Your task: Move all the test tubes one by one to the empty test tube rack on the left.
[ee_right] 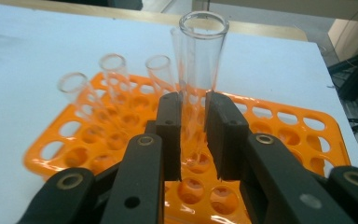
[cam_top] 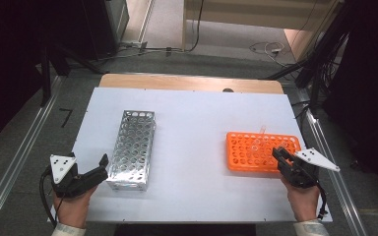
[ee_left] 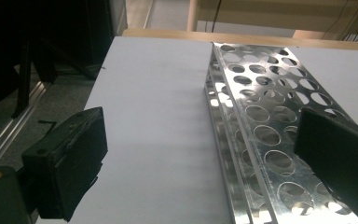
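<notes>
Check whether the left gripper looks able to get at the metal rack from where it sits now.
Probably yes. The left gripper is open right beside the near end of the metal rack, and in its own view one jaw already overlaps the rack's perforated top. Nothing lies between them on the white table.

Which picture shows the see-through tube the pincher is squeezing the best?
The right gripper view: the glass tube stands big and sharp between the right gripper. In the high view it's faint above the orange rack.
</notes>
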Demonstrator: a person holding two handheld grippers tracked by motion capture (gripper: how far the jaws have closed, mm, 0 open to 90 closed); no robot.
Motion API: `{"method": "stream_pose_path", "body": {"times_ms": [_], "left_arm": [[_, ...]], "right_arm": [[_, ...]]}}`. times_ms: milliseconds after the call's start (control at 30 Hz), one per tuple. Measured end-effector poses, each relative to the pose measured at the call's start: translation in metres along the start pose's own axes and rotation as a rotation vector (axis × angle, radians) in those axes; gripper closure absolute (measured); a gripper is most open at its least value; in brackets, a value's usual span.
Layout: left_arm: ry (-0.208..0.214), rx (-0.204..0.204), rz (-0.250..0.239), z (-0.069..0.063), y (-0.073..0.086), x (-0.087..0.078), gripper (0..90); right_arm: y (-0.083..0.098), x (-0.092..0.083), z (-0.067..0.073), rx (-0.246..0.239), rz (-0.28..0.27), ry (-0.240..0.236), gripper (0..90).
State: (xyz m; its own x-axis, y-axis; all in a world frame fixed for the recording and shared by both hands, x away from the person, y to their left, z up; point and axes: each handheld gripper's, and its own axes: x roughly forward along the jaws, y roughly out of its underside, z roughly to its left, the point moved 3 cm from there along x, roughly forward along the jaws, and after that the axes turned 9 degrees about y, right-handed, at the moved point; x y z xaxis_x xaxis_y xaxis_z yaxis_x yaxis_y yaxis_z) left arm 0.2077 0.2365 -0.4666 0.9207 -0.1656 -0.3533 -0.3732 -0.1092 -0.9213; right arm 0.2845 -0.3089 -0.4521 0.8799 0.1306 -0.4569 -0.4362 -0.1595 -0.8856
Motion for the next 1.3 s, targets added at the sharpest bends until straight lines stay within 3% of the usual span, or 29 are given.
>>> {"method": "stream_pose_path", "body": {"times_ms": [300, 467, 533, 600, 833, 867, 900, 1100, 1267, 1300], "left_arm": [[0.049, 0.023, -0.014, -0.013, -0.007, -0.004, 3.2], [0.112, 0.047, -0.015, -0.031, -0.010, -0.003, 4.4], [0.124, 0.053, -0.013, -0.035, -0.010, -0.003, 4.4], [0.145, 0.071, -0.015, -0.043, -0.012, -0.002, 4.7], [0.228, 0.148, -0.010, -0.082, -0.014, 0.004, 5.1], [0.228, 0.148, -0.010, -0.082, -0.014, 0.004, 5.1], [0.250, 0.165, -0.005, -0.092, -0.012, 0.006, 5.1], [0.307, 0.217, 0.018, -0.117, -0.007, 0.013, 7.3], [0.347, 0.236, 0.018, -0.131, -0.006, 0.014, 13.0], [0.374, 0.241, 0.022, -0.137, -0.005, 0.015, 13.9]], "right_arm": [[0.001, -0.027, 0.021, -0.041, 0.005, -0.094, 73.4], [0.001, -0.032, 0.042, -0.077, 0.006, -0.165, 73.4], [0.001, -0.032, 0.047, -0.085, 0.004, -0.182, 73.4], [0.001, -0.032, 0.063, -0.107, 0.012, -0.228, 73.4], [0.002, -0.024, 0.098, -0.176, 0.026, -0.301, 73.4], [0.002, -0.022, 0.102, -0.181, 0.028, -0.309, 73.4], [0.002, -0.021, 0.106, -0.184, 0.030, -0.317, 73.4], [0.004, -0.014, 0.124, -0.213, 0.044, -0.363, 73.4], [0.005, -0.009, 0.140, -0.234, 0.046, -0.397, 73.4], [0.005, -0.008, 0.144, -0.236, 0.049, -0.406, 73.4]]}}
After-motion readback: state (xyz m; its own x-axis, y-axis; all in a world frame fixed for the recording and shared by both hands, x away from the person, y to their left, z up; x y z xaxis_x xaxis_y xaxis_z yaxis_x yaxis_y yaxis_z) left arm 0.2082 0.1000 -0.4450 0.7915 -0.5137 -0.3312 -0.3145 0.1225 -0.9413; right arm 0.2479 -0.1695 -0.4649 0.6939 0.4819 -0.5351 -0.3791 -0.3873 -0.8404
